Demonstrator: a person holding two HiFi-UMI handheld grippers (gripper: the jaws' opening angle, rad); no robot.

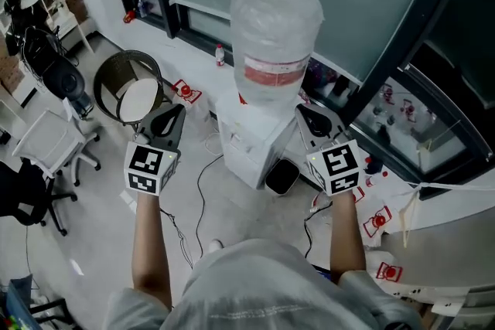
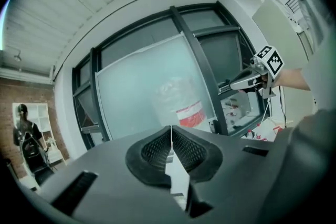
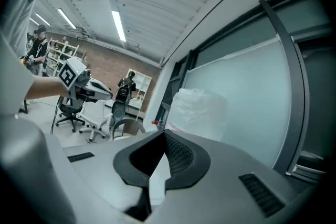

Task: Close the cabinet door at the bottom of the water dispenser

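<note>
The white water dispenser [image 1: 249, 144] stands by the window, and its big bottle [image 1: 275, 21] is wrapped in clear plastic. From above its bottom cabinet door does not show. My left gripper [image 1: 178, 110] is held up level to the dispenser's left, jaws shut and empty. My right gripper [image 1: 304, 113] is up on the other side, also shut with nothing in it. In the left gripper view the pads meet at the left gripper's [image 2: 171, 131] tip, with the bottle [image 2: 181, 102] beyond. The right gripper's [image 3: 164, 134] pads also touch, facing the bottle [image 3: 199, 107].
A round bin [image 1: 128, 85] stands left of the dispenser, with office chairs [image 1: 50, 143] further left. Cables [image 1: 203, 174] trail over the floor, and a dark object [image 1: 282, 175] lies at the dispenser's foot. Red-marked sheets [image 1: 379, 222] lie at the right. A person [image 2: 23, 136] stands far off.
</note>
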